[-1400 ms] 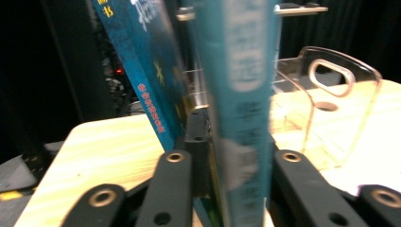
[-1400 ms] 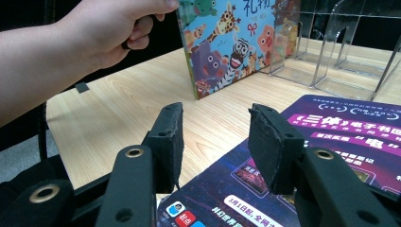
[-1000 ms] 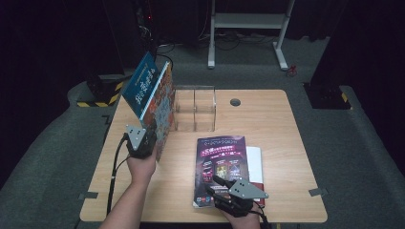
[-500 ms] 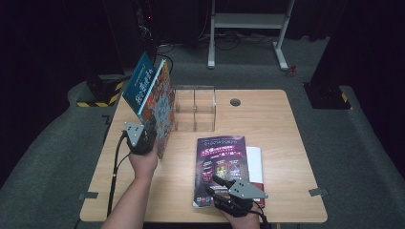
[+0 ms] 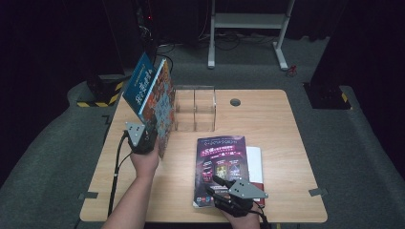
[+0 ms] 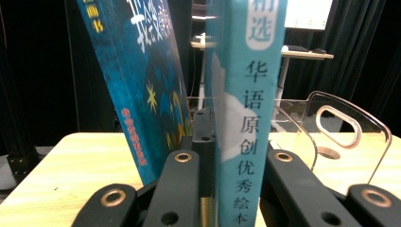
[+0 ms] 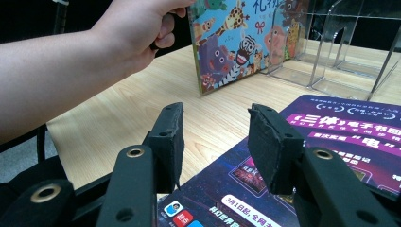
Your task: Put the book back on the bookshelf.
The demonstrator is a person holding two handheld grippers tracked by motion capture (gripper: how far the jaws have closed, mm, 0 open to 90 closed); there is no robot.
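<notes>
A colourful picture book (image 5: 163, 106) with a teal spine (image 6: 246, 113) stands upright on its edge at the table's left. My left gripper (image 5: 152, 133) is shut on its lower spine, one jaw on each side (image 6: 241, 142). A blue book (image 5: 140, 83) leans against it on the far side, outside the jaws (image 6: 142, 80). A purple book (image 5: 220, 162) lies flat near the front edge on a white book (image 5: 256, 162). My right gripper (image 5: 215, 185) is open, its jaws low over the purple book's near corner (image 7: 215, 137) with nothing between them.
A clear acrylic book holder (image 5: 195, 109) with upright dividers stands just right of the held book, mid-table toward the back (image 6: 350, 137) (image 7: 340, 47). A round cable hole (image 5: 235, 101) is behind it. The person's left hand (image 7: 132, 38) is beside the picture book (image 7: 236, 38).
Almost nothing differs: the left gripper and its book have shifted only slightly. The right gripper has stayed over the purple book.
</notes>
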